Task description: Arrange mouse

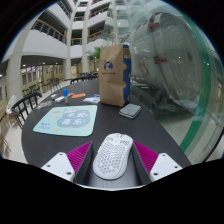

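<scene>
A white mouse [113, 157] with a honeycomb-holed shell lies between my gripper's [112, 158] two fingers. The magenta pads [80, 157] press against its left and right sides. The mouse points ahead along the fingers, over the near edge of the dark round table [130, 135]. A pale green mouse mat [65, 120] with round white patterns lies flat on the table, ahead and to the left of the fingers.
A brown paper bag [112, 72] with a blue label stands at the table's far side. A small grey box [130, 110] lies in front of it. White paper [92, 99] and small items lie further back. Chairs [25, 103] stand on the left, a glass wall on the right.
</scene>
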`<state>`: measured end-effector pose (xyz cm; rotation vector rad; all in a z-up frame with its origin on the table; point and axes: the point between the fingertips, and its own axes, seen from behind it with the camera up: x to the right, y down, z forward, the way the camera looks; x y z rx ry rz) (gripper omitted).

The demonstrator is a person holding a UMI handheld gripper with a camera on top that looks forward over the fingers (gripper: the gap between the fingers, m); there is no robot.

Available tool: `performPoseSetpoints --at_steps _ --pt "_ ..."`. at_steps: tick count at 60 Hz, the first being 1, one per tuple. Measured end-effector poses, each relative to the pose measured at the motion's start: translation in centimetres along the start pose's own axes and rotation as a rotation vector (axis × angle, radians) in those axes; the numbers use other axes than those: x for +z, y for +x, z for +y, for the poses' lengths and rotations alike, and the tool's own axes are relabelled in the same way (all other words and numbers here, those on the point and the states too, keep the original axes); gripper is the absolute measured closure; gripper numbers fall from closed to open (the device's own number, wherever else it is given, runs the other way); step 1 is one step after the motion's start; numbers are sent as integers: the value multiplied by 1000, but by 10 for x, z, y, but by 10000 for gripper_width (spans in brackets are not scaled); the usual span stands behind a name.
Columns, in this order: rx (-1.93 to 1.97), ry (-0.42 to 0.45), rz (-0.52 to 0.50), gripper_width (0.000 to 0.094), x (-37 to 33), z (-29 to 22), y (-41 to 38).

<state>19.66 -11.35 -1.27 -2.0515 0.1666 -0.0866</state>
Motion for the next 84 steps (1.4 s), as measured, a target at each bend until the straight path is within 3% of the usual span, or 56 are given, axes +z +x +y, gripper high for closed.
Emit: performPoseSetpoints --at_steps 2,3,5,8,12,16,22,30,39,44,53,56,60,65,68,70,84 --pt "-12 16 36 211 8 -2 4" --pt "-13 28 49 328 10 -4 6" --pt "27 38 58 363 11 -8 3" --pt "59 34 73 494 12 -7 6" --pt "41 19 71 575 9 -7 5" --pt "21 -1 46 590 4 -21 3" --pt "23 131 78 592 -15 -101 -10" --pt "-3 217 -18 593 -4 -176 -96" --pt "11 111 -114 594 77 -156 -187" --pt "12 36 -96 593 111 -127 -201" --pt "-30 -122 -98 544 141 -73 -210" --pt "-19 -96 -95 529 139 -81 -209" --pt "-33 -148 -90 466 141 -73 -204" --pt "-73 -181 -118 348 134 -65 -203" --pt "-55 -187 -145 138 121 -63 -206" --pt "-38 -189 -161 70 107 -62 -210" --pt "-17 -126 -242 84 -9 -55 -197"
